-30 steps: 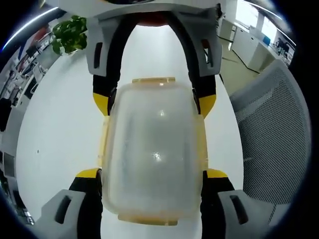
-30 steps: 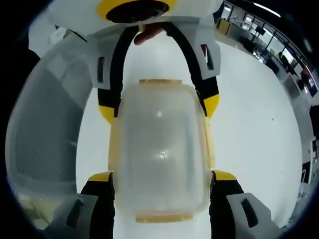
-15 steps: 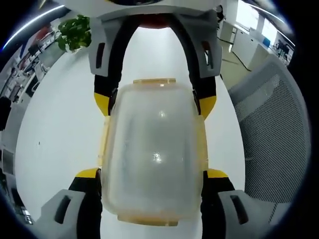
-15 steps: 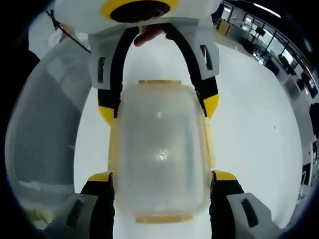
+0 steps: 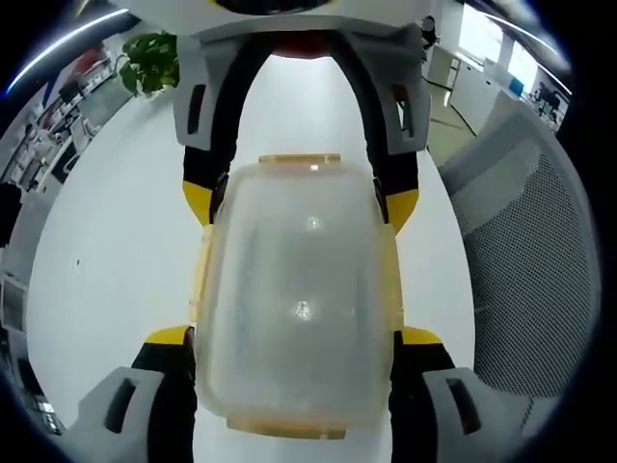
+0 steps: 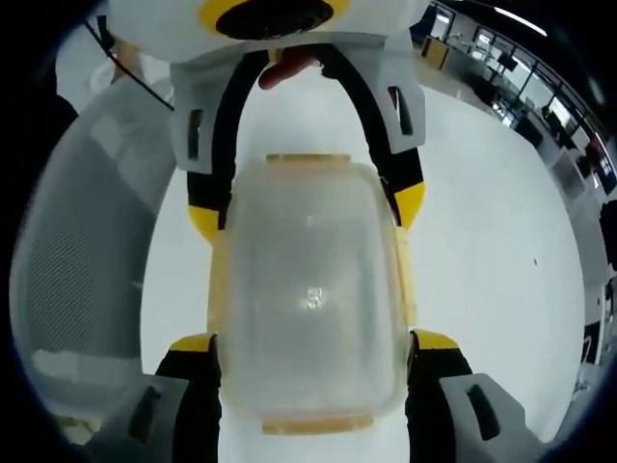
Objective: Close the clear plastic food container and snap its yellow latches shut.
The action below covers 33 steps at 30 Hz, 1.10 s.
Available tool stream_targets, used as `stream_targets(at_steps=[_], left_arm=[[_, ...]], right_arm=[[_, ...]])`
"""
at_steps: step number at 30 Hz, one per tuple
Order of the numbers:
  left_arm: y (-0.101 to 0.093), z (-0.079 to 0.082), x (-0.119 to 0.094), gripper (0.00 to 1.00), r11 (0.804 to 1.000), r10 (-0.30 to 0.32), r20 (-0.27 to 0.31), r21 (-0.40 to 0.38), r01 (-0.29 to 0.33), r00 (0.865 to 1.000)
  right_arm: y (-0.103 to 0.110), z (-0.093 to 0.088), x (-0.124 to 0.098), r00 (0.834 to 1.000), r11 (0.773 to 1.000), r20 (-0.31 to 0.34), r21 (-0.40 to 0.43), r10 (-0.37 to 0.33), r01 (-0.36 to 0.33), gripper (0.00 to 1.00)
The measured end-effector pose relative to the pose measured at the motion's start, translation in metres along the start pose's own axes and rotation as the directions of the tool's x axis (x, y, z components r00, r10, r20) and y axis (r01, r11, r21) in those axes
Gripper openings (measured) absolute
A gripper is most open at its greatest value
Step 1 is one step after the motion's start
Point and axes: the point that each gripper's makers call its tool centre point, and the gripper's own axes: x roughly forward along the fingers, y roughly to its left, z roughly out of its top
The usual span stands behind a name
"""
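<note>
The white table spreads across both views, with a grey mesh chair at the right edge of your left gripper view. Centre frame sits the clear container, lid on, yellow latches at its ends. Your left gripper clamps one end of it, and your right gripper clamps the opposite end.

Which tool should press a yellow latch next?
Neither has a clear edge: left tool and right tool each straddle the container from opposite ends, side latches beside both.
</note>
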Motion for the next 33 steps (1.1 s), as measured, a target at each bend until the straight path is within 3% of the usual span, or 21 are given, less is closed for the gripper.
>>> stream_targets(at_steps=[33], left_arm=[[0.005, -0.048, -0.019, 0.86, 0.999, -0.031, -0.013, 0.006, 0.031, 0.999]], right_arm=[[-0.001, 0.049, 0.023, 1.000, 1.000, 0.015, 0.021, 0.002, -0.003, 0.81]])
